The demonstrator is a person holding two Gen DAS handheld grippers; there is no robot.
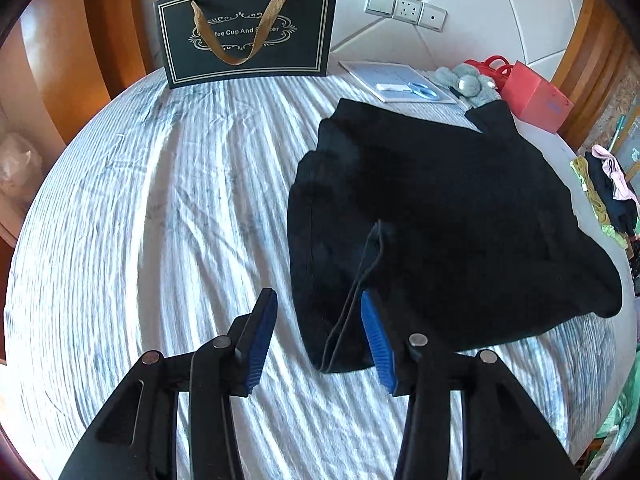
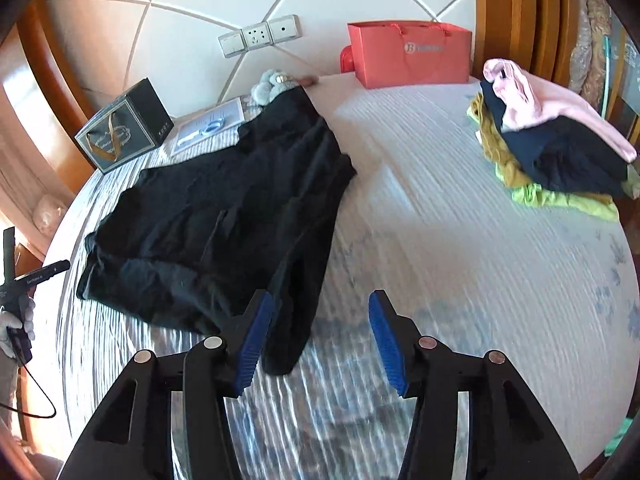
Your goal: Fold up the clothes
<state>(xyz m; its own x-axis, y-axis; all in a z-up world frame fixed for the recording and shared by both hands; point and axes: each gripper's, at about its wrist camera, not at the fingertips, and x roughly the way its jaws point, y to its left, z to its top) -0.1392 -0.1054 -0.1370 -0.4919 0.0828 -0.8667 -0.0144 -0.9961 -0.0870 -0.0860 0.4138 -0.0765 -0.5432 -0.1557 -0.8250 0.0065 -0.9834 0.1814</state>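
A black garment (image 1: 440, 216) lies spread on the striped bed sheet (image 1: 168, 208). My left gripper (image 1: 318, 320) is open above its near left corner, its right pad over the cloth, holding nothing. In the right wrist view the same garment (image 2: 224, 208) lies to the left. My right gripper (image 2: 320, 328) is open and empty just above the sheet, with the garment's near tip (image 2: 286, 344) beside its left finger. The left gripper's handle and a gloved hand (image 2: 18, 312) show at the far left edge.
A dark gift bag (image 1: 248, 32) stands at the headboard. A notebook with scissors (image 1: 400, 82), a grey plush toy (image 1: 468, 80) and a red bag (image 2: 412, 54) are near it. A pile of pink, navy and green clothes (image 2: 552, 148) lies at the right.
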